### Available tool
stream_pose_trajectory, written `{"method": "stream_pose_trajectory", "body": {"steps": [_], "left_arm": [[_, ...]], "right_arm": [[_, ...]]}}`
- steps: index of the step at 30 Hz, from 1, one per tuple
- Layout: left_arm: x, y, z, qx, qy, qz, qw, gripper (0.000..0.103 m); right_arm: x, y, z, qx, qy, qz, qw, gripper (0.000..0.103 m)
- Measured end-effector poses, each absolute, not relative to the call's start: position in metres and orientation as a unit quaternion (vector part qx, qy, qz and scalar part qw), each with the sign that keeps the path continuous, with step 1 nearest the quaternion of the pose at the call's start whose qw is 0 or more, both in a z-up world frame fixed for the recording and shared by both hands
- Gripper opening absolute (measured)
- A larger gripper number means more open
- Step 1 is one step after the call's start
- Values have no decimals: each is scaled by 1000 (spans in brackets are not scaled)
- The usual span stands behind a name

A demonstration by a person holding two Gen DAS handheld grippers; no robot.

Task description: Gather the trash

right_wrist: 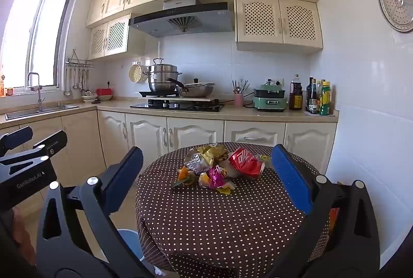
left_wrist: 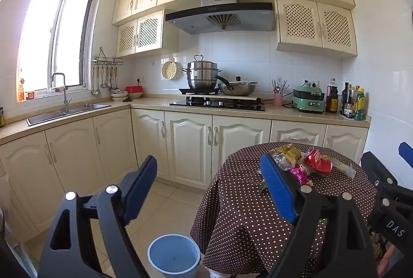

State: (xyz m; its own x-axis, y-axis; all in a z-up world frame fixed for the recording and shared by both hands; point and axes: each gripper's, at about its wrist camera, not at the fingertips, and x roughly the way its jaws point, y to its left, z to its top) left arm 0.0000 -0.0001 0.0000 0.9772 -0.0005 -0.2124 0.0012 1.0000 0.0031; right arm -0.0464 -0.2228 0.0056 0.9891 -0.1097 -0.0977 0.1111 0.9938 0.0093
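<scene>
Brown polka-dot cloth is covering the round surface (right_wrist: 219, 226) on which the trash is lying: a crushed red can (right_wrist: 245, 160), a gold foil wrapper (right_wrist: 209, 152), a pink wrapper (right_wrist: 216, 178) and an orange scrap (right_wrist: 183, 172), all bunched together toward the far side. I am holding my right gripper (right_wrist: 206, 172) almost level, short of the pile, with its blue pads spread wide and nothing between them. My left gripper (left_wrist: 211, 190) is likewise standing wide apart and empty, pointing past the left edge of the surface. A white bin (left_wrist: 174, 256) is sitting on the floor just beside the surface, below my left gripper.

I am judging the step in hand to be the approach for the first pick. The can is the stiffest item and is sitting at the right of the heap, so I am favouring it: advance the right gripper until the pads are straddling it, then close. The wrappers are thin and are touching each other, so a grip there is likely to drag neighbours along.
</scene>
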Motion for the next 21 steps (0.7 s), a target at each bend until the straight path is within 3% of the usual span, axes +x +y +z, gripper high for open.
{"method": "stream_pose_trajectory", "body": {"steps": [21], "left_arm": [[1,2,-6,1,110,-2,994,81]], "right_arm": [[-47,-223,3,12,52,-53,997,97]]}}
